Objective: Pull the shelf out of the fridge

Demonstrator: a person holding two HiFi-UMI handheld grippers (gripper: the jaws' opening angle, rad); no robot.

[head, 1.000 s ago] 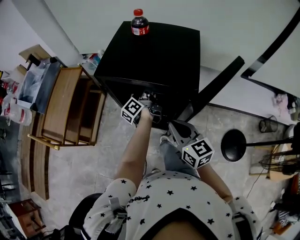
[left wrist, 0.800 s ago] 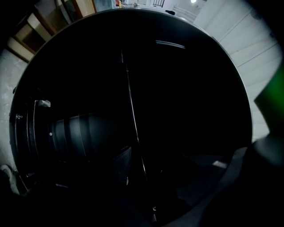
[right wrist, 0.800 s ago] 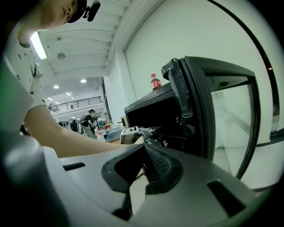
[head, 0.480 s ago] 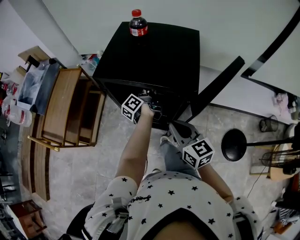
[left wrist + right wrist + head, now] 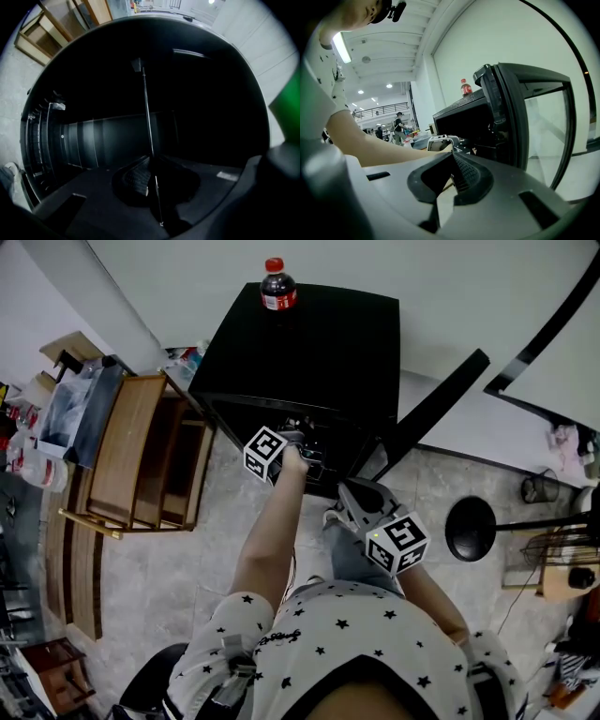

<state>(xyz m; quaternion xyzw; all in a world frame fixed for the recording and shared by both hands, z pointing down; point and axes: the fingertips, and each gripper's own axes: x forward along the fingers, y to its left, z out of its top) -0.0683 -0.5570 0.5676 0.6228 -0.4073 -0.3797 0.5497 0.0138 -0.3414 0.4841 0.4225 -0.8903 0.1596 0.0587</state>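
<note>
A black mini fridge (image 5: pixel 309 343) stands with its glass door (image 5: pixel 431 409) swung open to the right. My left gripper (image 5: pixel 305 448) reaches into the dark opening. In the left gripper view the shelf (image 5: pixel 146 117) shows edge-on as a thin line running between the jaws. The left gripper (image 5: pixel 152 161) is closing, and its pads sit against that front edge. My right gripper (image 5: pixel 352 491) hangs back below the door, shut and empty. In the right gripper view its tips (image 5: pixel 452 157) meet, facing the fridge (image 5: pixel 459 117).
A cola bottle (image 5: pixel 278 287) stands on the fridge top at the back. A wooden rack (image 5: pixel 141 456) stands close on the fridge's left. A round black stand base (image 5: pixel 469 529) lies on the floor to the right. The open door (image 5: pixel 525 112) is near the right gripper.
Both grippers keep almost the same places. The left gripper has edged slightly farther into the fridge opening.
</note>
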